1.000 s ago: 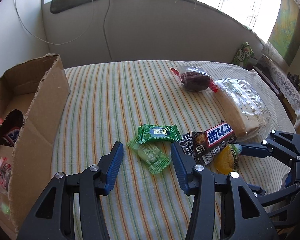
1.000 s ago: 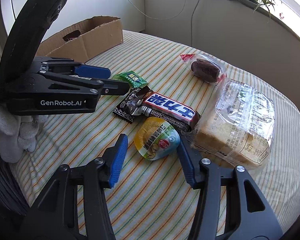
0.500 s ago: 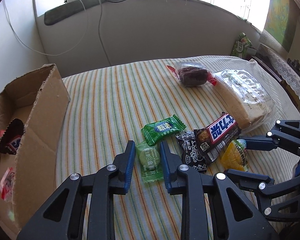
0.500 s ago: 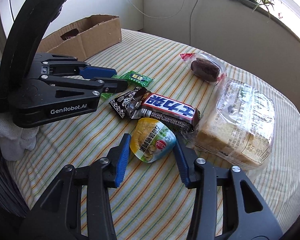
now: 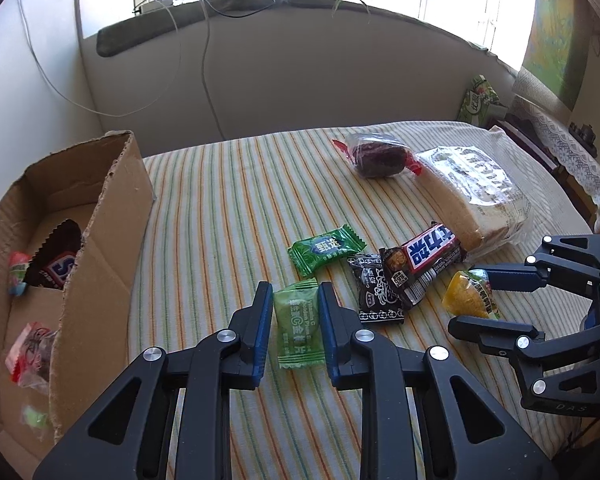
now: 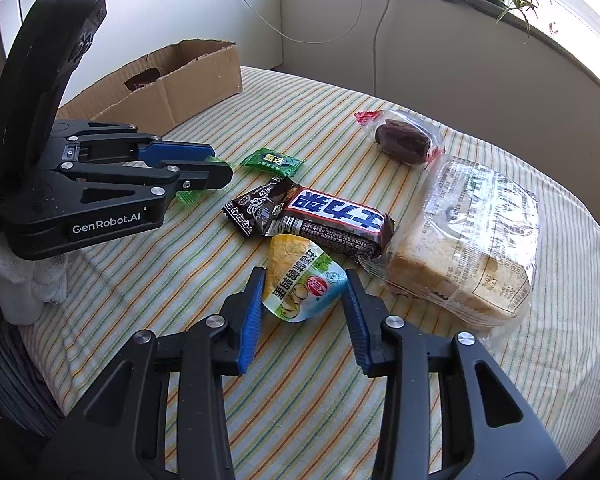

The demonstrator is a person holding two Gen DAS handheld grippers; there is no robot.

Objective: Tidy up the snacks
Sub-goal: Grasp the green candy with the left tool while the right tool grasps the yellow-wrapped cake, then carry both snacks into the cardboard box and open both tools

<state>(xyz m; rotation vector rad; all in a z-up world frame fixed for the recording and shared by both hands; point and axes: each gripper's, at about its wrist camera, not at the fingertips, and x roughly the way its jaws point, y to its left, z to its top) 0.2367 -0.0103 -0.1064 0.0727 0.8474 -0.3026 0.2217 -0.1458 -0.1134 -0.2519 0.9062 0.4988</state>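
My left gripper is shut on a light green candy packet lying on the striped tablecloth. My right gripper is shut on a yellow snack pouch, its pads touching both sides; the pouch also shows in the left wrist view. A dark green candy, a black packet and a Snickers bar lie between the two grippers. The cardboard box at the left holds several snacks.
A bagged loaf of bread lies right of the Snickers bar. A wrapped brown cake lies behind it. A wall with hanging cables stands behind the table. The table edge curves away at the right.
Both grippers have closed: the left around the light green candy packet, the right around the yellow pouch. Both moved slightly forward onto their items.
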